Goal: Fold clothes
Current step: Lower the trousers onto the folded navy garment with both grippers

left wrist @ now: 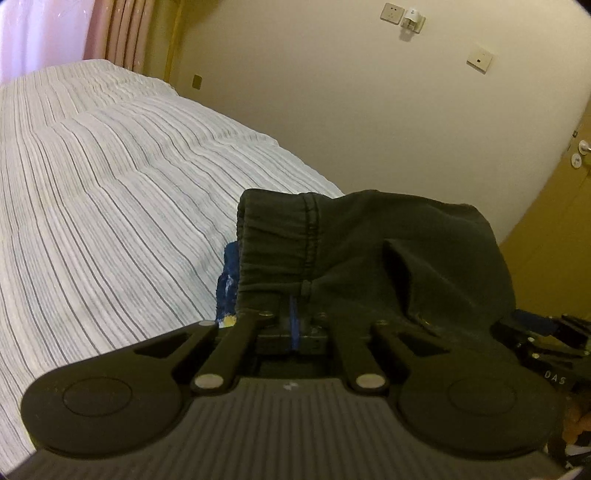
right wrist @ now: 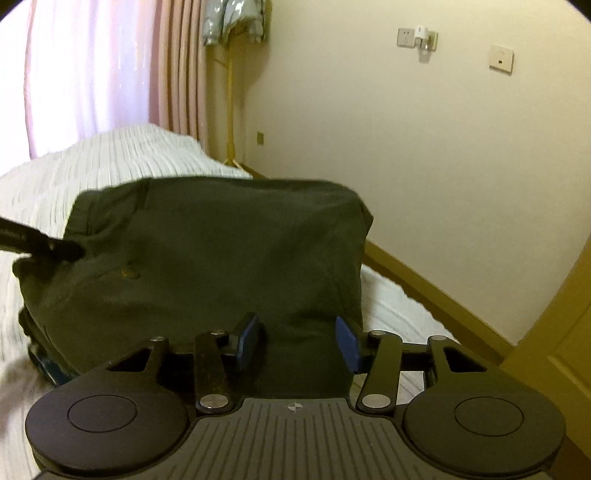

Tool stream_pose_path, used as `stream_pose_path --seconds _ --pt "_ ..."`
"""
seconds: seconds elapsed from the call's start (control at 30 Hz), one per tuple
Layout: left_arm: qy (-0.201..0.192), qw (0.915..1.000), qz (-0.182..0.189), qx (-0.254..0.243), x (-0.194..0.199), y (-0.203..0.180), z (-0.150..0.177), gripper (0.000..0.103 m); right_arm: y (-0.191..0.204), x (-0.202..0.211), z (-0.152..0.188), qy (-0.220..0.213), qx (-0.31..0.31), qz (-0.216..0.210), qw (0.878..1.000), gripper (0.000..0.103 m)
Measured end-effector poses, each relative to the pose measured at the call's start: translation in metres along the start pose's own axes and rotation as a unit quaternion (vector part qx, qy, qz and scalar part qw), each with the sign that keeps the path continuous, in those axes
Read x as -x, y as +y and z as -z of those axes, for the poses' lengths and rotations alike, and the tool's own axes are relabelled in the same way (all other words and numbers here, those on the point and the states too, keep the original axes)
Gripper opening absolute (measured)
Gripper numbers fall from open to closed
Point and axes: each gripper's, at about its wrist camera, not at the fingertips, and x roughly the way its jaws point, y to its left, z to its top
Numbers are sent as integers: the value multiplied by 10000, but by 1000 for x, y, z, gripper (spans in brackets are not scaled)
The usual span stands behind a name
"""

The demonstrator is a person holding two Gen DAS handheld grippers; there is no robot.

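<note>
A dark green garment (left wrist: 369, 258) with an elastic hem hangs bunched in front of my left gripper (left wrist: 295, 317), whose jaws are shut on its edge. A blue cloth (left wrist: 227, 284) lies under it on the striped bed (left wrist: 110, 203). In the right wrist view the same dark green garment (right wrist: 207, 266) fills the middle. My right gripper (right wrist: 299, 339) is open, its blue pads (right wrist: 247, 339) on either side of the fabric's lower edge, not clamped. The left gripper's tip (right wrist: 55, 249) pinches the garment at the far left.
The bed's right edge runs beside a cream wall (left wrist: 369, 110) with sockets (left wrist: 410, 16). Pink curtains (right wrist: 110, 74) hang at the back left. A wooden door (left wrist: 554, 240) stands at the right. A coat stand (right wrist: 231, 92) is in the corner.
</note>
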Motion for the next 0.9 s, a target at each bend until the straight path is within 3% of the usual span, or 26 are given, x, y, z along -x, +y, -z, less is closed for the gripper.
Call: stream_pose_path --seconds 0.13,0.23,0.37,0.47,0.67,0.9 --pt "181 9997 -60 159 9 -5 -15 3 -1 11 -24 241 49 -122 9996 50" --pt "25 9996 -98 250 22 -14 -39 3 -23 21 -44 18 -206 -272 9994 50" --pt "-188 9996 -50 187 17 -24 -69 4 -35 1 -80 -281 -293 -315 9987 50" --pt "-108 9997 -164 111 -6 -26 -79 4 -35 -29 -100 -268 -279 -349 9986 50" --pt "-172 9995 -105 257 -42 -1 -63 12 -37 -96 -104 79 -282 -313 9991 50" --pt "-249 9987 -23 447 -56 8 -48 13 -39 -126 -100 507 -382 -417 9971 50"
